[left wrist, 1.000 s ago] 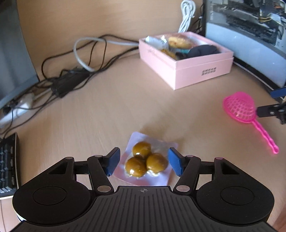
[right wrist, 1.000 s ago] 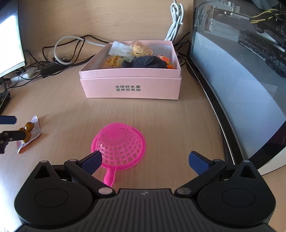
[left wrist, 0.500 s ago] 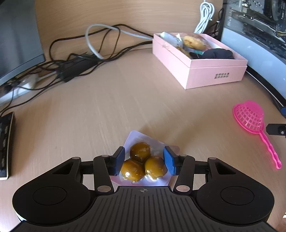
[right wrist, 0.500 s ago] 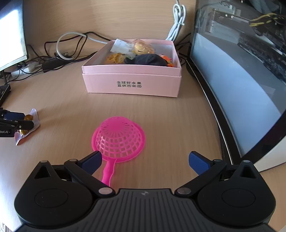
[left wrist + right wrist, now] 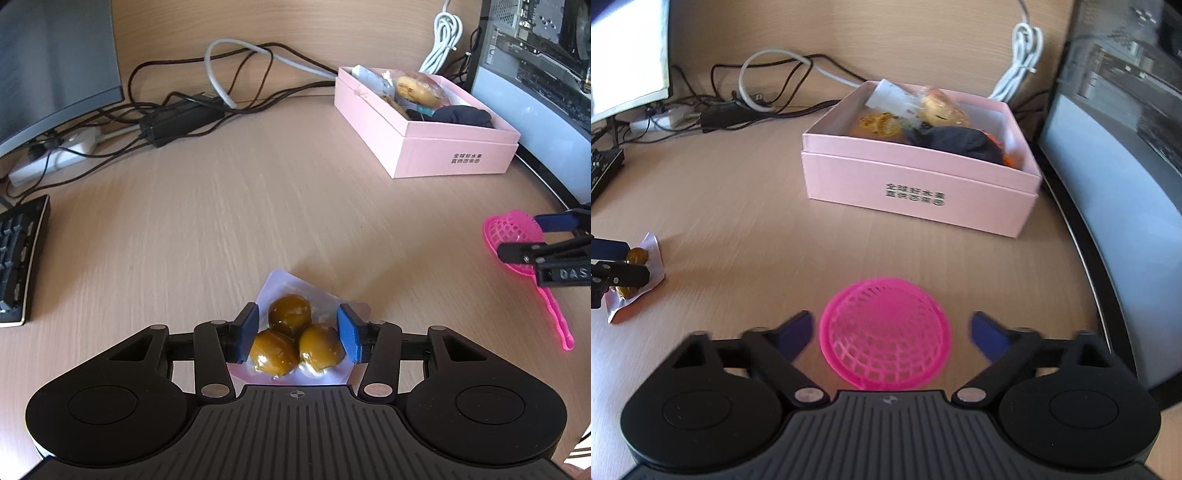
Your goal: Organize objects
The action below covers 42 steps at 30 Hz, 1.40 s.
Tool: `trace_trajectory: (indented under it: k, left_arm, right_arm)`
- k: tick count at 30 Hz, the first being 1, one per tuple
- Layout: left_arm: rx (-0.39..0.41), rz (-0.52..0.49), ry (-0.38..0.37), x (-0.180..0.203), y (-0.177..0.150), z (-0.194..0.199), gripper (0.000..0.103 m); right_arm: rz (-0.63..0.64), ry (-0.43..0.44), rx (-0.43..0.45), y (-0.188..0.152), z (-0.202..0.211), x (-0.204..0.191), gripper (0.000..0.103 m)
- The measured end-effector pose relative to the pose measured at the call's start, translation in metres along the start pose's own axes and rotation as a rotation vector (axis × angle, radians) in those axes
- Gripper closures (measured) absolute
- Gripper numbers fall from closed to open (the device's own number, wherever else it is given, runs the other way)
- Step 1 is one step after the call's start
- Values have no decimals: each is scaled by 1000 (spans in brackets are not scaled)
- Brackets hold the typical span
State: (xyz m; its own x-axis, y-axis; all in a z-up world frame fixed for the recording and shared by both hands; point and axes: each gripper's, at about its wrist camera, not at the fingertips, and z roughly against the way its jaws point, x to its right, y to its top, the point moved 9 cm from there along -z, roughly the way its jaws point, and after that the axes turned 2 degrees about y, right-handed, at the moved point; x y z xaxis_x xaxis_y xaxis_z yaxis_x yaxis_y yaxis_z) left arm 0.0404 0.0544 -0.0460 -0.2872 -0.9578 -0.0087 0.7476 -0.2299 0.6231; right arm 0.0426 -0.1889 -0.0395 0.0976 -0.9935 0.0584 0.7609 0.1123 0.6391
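A clear packet of three brown glazed balls (image 5: 291, 332) lies on the wooden desk, and my left gripper (image 5: 298, 334) is shut on it, blue pads against the balls on both sides. In the right wrist view the same packet (image 5: 652, 254) shows at the far left with the left gripper (image 5: 613, 258) on it. A pink plastic strainer (image 5: 886, 339) lies bowl-down between the jaws of my right gripper (image 5: 892, 332). Those jaws are closing, with a gap left on each side of the bowl. The open pink box (image 5: 916, 192) holds snacks and a dark cloth.
Tangled cables and a black adapter (image 5: 177, 118) lie at the back, with a white power strip (image 5: 55, 155) on the left. A keyboard (image 5: 22, 258) sits at the left edge. A monitor (image 5: 48, 66) stands back left, and a curved screen (image 5: 1108, 184) borders the right.
The left jaws closed in onto the packet of balls. The right gripper moved forward over the strainer, whose bowl now sits between its narrowing jaws.
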Motion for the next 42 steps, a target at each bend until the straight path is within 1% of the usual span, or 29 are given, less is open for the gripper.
trace_trajectory:
  k: [1, 7, 8, 9, 10, 12, 16, 20, 26, 34, 39, 42]
  left_arm:
    - [4, 2, -4, 0, -1, 1, 52]
    - [13, 18, -29, -2, -4, 5, 53]
    - [15, 24, -33, -2, -4, 6, 59]
    - [25, 30, -24, -3, -3, 9, 73]
    - [22, 40, -25, -4, -3, 10, 75]
    - [25, 62, -44, -4, -2, 14, 75]
    - [28, 49, -52, 1, -2, 18, 75]
    - [27, 40, -62, 4, -2, 19, 75]
    - [39, 43, -77, 5, 2, 24, 75]
    - [93, 52, -90, 3, 17, 43, 76]
    - [106, 52, -115, 8, 24, 50, 76]
    - [138, 42, -137, 16, 36, 58, 76]
  right_arm:
    - [6, 1, -7, 1, 0, -2, 40]
    - [40, 22, 16, 5, 16, -12, 42]
    - [46, 22, 26, 7, 21, -14, 42]
    - [48, 24, 38, 9, 26, -14, 42]
    - [44, 27, 47, 12, 30, -14, 42]
    - [29, 34, 67, 17, 41, -13, 42]
    - [14, 32, 117, 30, 60, -8, 42]
    - [10, 22, 142, 36, 69, -3, 42]
    - [-2, 17, 130, 31, 67, 0, 42]
    - [-4, 18, 131, 27, 70, -4, 42]
    - [-5, 21, 126, 25, 70, -4, 42]
    - [-11, 23, 130, 25, 74, -3, 42]
